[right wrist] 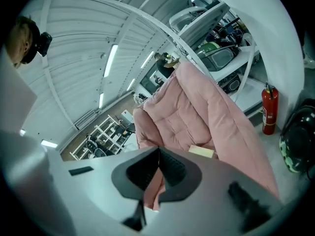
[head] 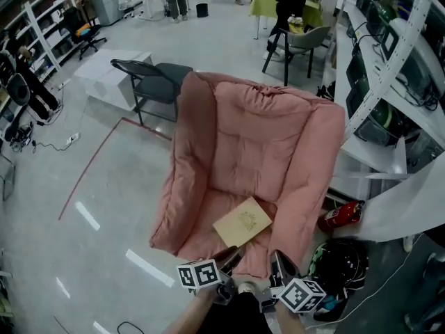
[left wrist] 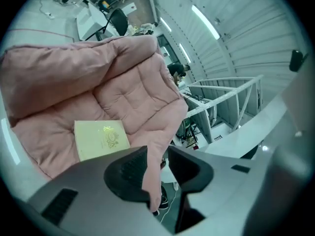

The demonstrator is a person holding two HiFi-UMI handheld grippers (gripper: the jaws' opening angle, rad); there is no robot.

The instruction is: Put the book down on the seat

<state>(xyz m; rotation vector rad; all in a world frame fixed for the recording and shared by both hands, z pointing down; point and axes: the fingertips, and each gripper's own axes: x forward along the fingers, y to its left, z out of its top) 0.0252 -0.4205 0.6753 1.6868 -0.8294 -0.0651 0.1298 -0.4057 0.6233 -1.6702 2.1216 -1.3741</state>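
The flat cream book with a gold emblem is lying on the padded pink fabric armchair's seat, so placement is seemingly done. At the chair's front edge, the left gripper is gaping narrowly, empty; the right gripper is sitting closed, empty. Next: backing clear.

The seat across the middle of the frame is dusty pink with quilted stitched squares, and the book at lower centre is pale tan with a faint gold emblem. At the bottom edge the left gripper and right gripper carry cubes of black square markers on white; the fire extinguisher at lower right is red, the floor pale grey with a thin red line at left, and the tablecloth at the top yellow-green
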